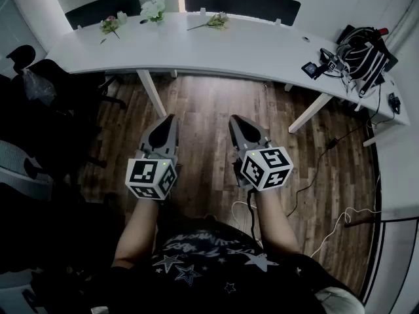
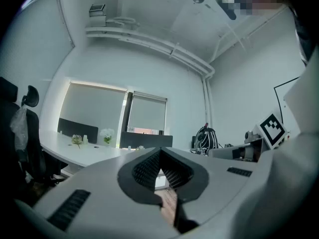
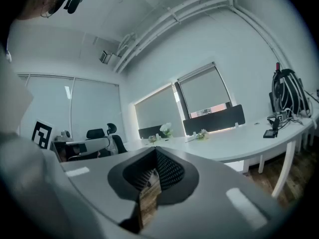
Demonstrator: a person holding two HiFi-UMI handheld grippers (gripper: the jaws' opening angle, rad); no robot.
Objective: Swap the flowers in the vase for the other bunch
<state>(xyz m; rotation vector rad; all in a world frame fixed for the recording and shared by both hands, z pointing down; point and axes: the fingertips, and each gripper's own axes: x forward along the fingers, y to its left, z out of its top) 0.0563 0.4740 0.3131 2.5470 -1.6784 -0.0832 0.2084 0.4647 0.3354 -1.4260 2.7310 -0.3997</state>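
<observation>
Left gripper (image 1: 168, 120) and right gripper (image 1: 236, 120), jaws together and empty, point level over the wooden floor (image 1: 203, 110). Far ahead on the table (image 1: 262, 44), the vase of white flowers (image 1: 154, 8) stands nearer the left gripper — a loose bunch (image 1: 215, 21) lies to its right, stem crosswise.

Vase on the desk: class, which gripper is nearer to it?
Left. The left gripper is almost in line with the vase; the right gripper sits farther right.
</observation>
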